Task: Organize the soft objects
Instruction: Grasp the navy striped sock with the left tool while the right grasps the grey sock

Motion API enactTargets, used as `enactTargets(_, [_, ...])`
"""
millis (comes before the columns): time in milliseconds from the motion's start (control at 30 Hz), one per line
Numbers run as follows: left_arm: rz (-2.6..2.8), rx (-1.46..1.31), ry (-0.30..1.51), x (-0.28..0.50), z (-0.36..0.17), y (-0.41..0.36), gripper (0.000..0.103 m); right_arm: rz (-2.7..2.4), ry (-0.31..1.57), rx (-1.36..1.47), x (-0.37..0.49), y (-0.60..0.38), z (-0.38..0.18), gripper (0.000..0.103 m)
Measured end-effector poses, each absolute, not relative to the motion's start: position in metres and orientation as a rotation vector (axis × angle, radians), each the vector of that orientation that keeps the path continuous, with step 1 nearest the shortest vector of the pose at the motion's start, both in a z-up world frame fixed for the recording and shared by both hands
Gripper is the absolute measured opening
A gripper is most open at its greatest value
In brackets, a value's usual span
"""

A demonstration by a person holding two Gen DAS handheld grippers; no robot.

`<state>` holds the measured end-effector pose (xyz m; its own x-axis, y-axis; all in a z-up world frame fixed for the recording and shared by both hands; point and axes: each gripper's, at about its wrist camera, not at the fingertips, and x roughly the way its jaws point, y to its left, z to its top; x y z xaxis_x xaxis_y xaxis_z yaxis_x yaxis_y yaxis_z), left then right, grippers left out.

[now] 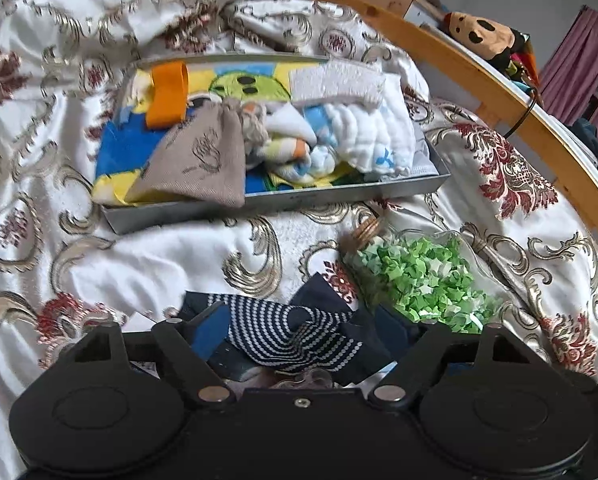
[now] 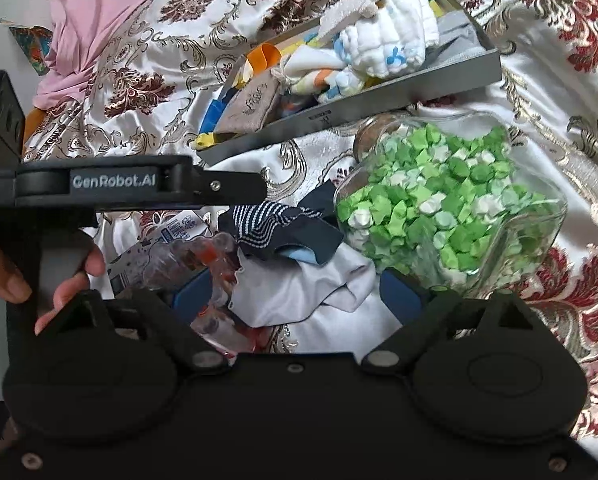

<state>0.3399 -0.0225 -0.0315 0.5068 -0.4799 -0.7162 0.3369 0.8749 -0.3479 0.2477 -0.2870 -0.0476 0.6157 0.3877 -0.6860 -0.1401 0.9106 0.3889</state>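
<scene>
On left tongs (image 2: pixel 243 190): "GenRobot.AI"; tray (image 2: pixel 351 114) marking unreadable, maybe logo.

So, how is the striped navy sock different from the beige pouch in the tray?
The striped navy sock lies crumpled on the bedspread, between the fingers of the left gripper; the beige pouch lies flat in the grey tray. The sock is dark navy with white stripes; the pouch is plain beige with a dark line drawing. The pouch is gathered shut at its neck; the sock is not. Both are soft fabric.
</scene>
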Motion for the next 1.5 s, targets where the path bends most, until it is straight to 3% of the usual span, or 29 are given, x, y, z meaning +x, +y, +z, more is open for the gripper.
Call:
enactTargets(200, [-0.518,-0.214,0.992,0.349,-0.042,-0.026,0.067,0.285,0.878,0.337,0.254,-0.282,-0.056,0.078])
enactTargets(667, [-0.552,-0.306,1.092,0.362,-0.064,-0.022,0.019,0.234,0.91,0.456,0.26,-0.295,-0.069,0.061])
enactTargets(967, [-0.552,-0.376,1.091,0.364,-0.073,-0.017,0.002,0.205,0.926,0.481,0.26,-0.299,-0.077,0.053])
enactTargets(1500, [-0.474,-0.427,1.018,0.368,-0.059,0.005,0.0,0.189,0.922,0.404,0.283,-0.272,-0.089,0.012])
